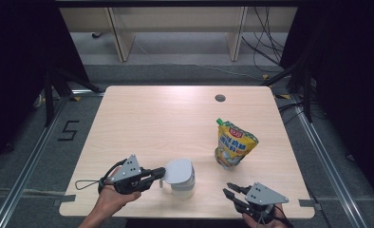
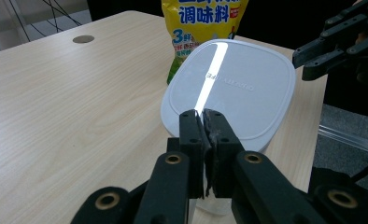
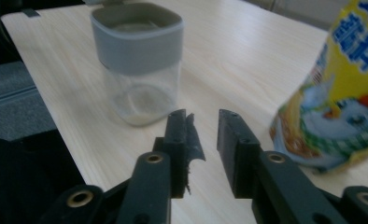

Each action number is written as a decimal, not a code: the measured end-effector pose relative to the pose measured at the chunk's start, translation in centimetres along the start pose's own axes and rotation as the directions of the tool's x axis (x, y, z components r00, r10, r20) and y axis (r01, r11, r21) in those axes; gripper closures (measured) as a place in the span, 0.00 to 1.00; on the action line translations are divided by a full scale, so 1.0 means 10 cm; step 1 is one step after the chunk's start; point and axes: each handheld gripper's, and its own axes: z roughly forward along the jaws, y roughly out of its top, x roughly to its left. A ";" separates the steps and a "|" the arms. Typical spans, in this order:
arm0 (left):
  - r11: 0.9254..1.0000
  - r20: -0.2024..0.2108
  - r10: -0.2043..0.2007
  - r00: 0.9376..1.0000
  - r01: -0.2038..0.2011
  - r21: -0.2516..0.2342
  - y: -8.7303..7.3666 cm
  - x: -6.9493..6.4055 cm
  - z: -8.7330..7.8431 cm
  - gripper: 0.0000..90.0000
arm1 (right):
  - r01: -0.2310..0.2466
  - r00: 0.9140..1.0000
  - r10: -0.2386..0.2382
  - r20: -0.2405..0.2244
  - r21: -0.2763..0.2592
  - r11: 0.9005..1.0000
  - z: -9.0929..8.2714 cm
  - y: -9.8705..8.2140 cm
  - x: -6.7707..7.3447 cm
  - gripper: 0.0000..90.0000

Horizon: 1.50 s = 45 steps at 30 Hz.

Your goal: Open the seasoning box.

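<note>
A light wooden desk (image 1: 142, 123) seen from above, with a person's hands coming in from the near edge, each holding a pair of black tongs.

The left tongs (image 1: 161, 172) lie low and level near the front left of the desk, pointing toward a clear plastic jar (image 1: 182, 186) with a grey collar. Their tips are at the near edge of the jar's white hinged lid (image 1: 179, 170). In the left gripper view the left tongs (image 2: 204, 122) are pressed together, with the edge of the lid (image 2: 233, 88) seemingly pinched between the tips, though the contact itself is hard to make out. The lid stands tipped up off the jar's mouth.

In the right gripper view the jar (image 3: 136, 65) stands upright with its mouth open and its bottom looking almost empty.

The right tongs (image 1: 229, 187) hover at the front right of the desk, well apart from the jar. In their own view the right tongs (image 3: 203, 119) stand a little apart with nothing between them.

A yellow seasoning pouch (image 1: 233, 143) with a green spout stands upright on the desk, to the right of the jar and farther back.
</note>
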 end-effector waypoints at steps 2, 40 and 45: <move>1.000 0.002 -0.002 1.000 0.002 -0.003 0.00 0.00 0.00 0.95 | 0.022 1.000 -0.022 -0.018 -0.013 1.000 0.04 0.05 0.01 0.86; 0.999 0.018 -0.021 1.000 0.021 -0.026 -0.03 0.04 -0.02 0.88 | 0.114 0.980 -0.125 -0.157 -0.075 0.991 0.67 0.62 0.18 0.98; 0.999 0.013 -0.037 0.999 0.038 -0.034 -0.08 0.07 -0.09 0.81 | 0.124 0.978 -0.137 -0.157 -0.090 0.988 0.69 0.69 0.20 0.98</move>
